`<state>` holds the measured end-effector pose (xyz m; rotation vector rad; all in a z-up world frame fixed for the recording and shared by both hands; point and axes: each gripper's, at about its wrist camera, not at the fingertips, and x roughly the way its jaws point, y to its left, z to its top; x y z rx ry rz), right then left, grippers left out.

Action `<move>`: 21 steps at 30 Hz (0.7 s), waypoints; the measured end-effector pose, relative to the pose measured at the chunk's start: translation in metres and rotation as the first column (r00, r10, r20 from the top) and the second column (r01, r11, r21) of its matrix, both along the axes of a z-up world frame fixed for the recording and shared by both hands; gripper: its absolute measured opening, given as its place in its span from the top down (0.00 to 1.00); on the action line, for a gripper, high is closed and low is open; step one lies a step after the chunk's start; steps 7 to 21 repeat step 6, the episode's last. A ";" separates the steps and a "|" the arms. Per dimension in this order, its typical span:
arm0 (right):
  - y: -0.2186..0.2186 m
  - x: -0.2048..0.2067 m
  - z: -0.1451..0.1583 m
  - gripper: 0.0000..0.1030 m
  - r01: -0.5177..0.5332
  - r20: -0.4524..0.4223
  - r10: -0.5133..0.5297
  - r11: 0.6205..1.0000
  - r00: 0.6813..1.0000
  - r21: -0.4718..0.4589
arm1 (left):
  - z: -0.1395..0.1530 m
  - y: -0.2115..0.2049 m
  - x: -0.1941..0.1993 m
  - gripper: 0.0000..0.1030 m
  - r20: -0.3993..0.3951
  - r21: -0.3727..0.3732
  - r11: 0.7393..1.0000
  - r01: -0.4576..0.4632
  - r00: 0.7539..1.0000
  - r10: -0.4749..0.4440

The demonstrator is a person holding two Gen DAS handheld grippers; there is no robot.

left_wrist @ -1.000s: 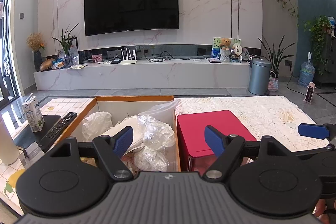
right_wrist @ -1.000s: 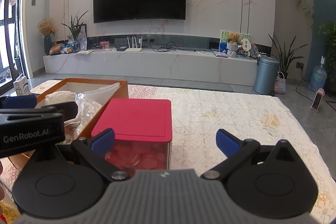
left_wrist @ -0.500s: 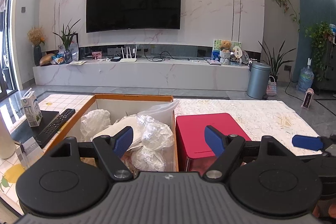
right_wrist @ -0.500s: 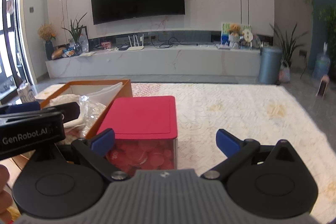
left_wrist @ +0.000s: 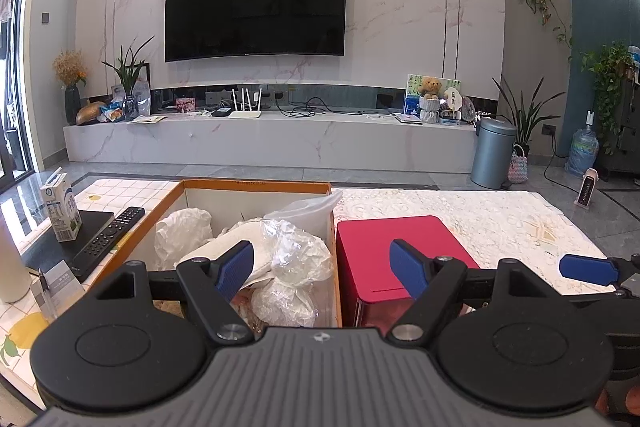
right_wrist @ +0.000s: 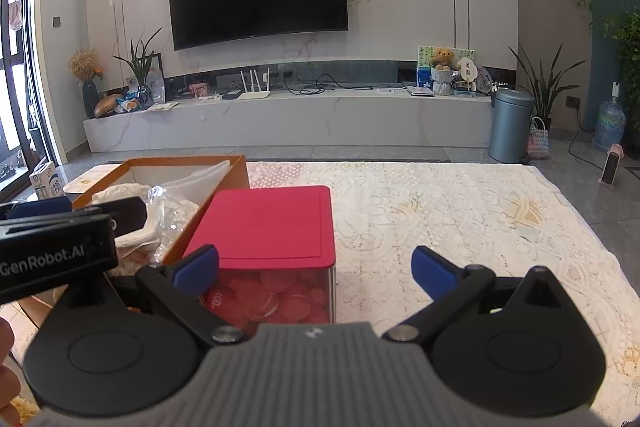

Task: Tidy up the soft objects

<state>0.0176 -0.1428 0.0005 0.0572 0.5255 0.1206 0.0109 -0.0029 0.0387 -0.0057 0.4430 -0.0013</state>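
Note:
An orange-rimmed cardboard box (left_wrist: pixel 256 185) (right_wrist: pixel 240 171) on the table holds several crumpled clear and white plastic bags (left_wrist: pixel 296 255) (right_wrist: pixel 168 203). To its right stands a clear box with a red lid (left_wrist: pixel 400 247) (right_wrist: pixel 268 223), with red discs inside. My left gripper (left_wrist: pixel 322 269) hovers open over the near side of both boxes, with nothing between its blue pads. My right gripper (right_wrist: pixel 316 269) is open too, above the red-lidded box's near right corner and the lace cloth. The left gripper's body also shows at the left of the right wrist view.
A lace tablecloth (right_wrist: pixel 460 219) covers the table to the right. At the left lie a remote (left_wrist: pixel 108 241), a milk carton (left_wrist: pixel 60 207) and a white cylinder (left_wrist: pixel 12 267). Beyond the table are a TV (left_wrist: pixel 256 7), a marble bench (left_wrist: pixel 272 143) and a bin (left_wrist: pixel 492 153).

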 end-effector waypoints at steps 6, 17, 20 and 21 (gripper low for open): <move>0.000 -0.001 0.000 0.03 0.001 0.002 -0.001 1.000 1.000 0.004 | 0.000 -0.001 0.000 0.12 0.000 -0.001 1.000 -0.003 1.000 0.003; 0.000 -0.001 0.000 0.03 0.001 0.002 -0.001 1.000 1.000 0.004 | 0.000 -0.001 0.000 0.12 0.000 -0.001 1.000 -0.003 1.000 0.003; 0.000 -0.001 0.000 0.03 0.001 0.002 -0.001 1.000 1.000 0.004 | 0.000 -0.001 0.000 0.12 0.000 -0.001 1.000 -0.003 1.000 0.003; 0.000 -0.001 0.000 0.03 0.001 0.002 -0.001 1.000 1.000 0.004 | 0.000 -0.001 0.000 0.12 0.000 -0.001 1.000 -0.003 1.000 0.003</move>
